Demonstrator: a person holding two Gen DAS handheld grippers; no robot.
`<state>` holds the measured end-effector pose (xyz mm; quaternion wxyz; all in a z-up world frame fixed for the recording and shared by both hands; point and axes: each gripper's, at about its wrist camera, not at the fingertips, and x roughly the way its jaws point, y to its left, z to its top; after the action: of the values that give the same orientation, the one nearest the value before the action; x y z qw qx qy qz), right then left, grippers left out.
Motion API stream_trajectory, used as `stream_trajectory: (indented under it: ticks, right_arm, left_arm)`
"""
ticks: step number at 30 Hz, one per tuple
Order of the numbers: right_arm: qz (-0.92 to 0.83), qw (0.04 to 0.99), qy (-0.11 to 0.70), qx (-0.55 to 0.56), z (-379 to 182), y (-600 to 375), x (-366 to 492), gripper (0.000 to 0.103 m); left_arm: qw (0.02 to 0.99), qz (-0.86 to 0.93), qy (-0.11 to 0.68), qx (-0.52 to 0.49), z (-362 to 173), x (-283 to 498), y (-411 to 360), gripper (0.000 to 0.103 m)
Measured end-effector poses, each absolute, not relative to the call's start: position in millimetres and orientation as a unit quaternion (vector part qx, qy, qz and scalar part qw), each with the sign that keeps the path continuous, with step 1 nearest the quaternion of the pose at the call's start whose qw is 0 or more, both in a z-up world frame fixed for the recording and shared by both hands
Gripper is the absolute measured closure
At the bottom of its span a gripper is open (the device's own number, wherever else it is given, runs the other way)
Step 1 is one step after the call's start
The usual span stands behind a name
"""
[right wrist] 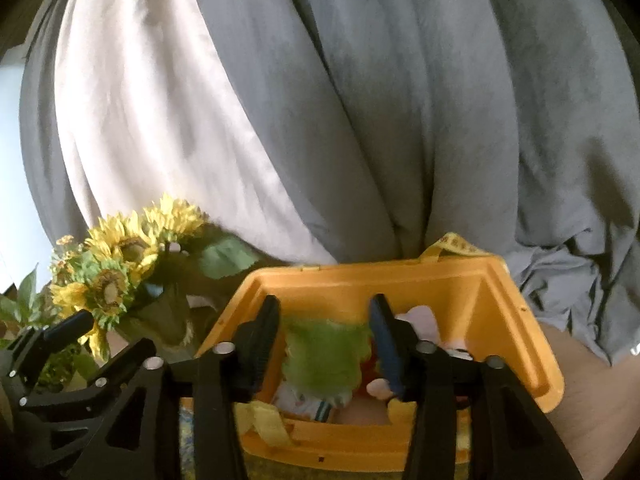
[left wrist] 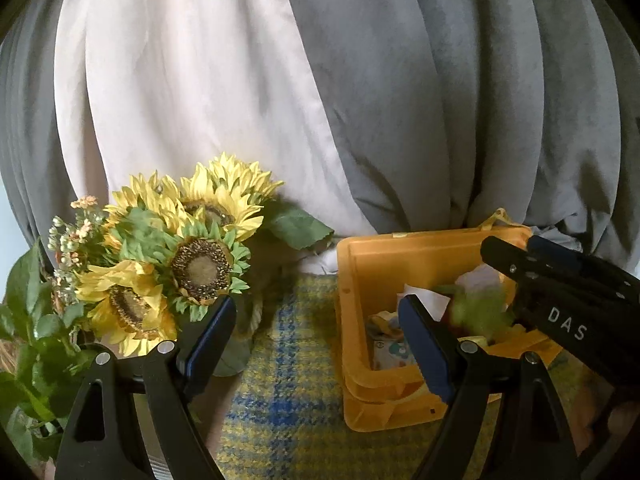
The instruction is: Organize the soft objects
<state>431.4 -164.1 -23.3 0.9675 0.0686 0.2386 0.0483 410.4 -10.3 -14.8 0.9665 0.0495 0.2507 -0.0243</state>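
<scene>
A yellow plastic bin point(left wrist: 360, 276) sits on a yellow-and-blue checked cloth point(left wrist: 288, 392); it also shows in the right wrist view point(right wrist: 536, 360). Inside lie several soft things, among them a green fuzzy plush point(right wrist: 324, 356) and white and printed fabric pieces point(left wrist: 390, 354). My right gripper point(right wrist: 326, 340) hangs over the bin with its jaws apart on either side of the green plush, not pressing it. It also shows in the left wrist view point(left wrist: 516, 258), where its tip looks nearly shut. My left gripper point(left wrist: 316, 340) is open and empty, left of the bin.
A bunch of artificial sunflowers point(left wrist: 180, 248) with green leaves stands left of the bin. Grey and pale pink curtains point(left wrist: 360, 100) hang behind everything. A yellow ribbon point(right wrist: 456, 246) lies at the bin's far rim.
</scene>
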Motion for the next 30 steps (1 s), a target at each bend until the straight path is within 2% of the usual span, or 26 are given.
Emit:
stream_trajectory:
  ticks: [1,8,19,30]
  right_arm:
    - [0.043,0.968,0.239,0.065,-25.0,-164.2,433.6,0.04]
    - [0.025,0.969,0.239,0.055,-24.3,-167.5,427.8,0.036]
    - [-0.011,0.97,0.237,0.053,-11.4,-170.6,367.4,0.028]
    - [-0.052,0.973,0.219,0.049,10.4,-163.4,291.9,0.016]
  left_arm:
    - [0.966,-0.023,0.251,0.05,-16.0,412.3,-10.4,0.02]
    - [0.966,-0.024,0.253,0.047,-17.8,409.0,-11.0,0.02]
    - [0.974,-0.012,0.221,0.046,2.8,355.6,-10.3,0.006]
    - [0.98,-0.004,0.196,0.041,25.1,279.7,7.0,0.0]
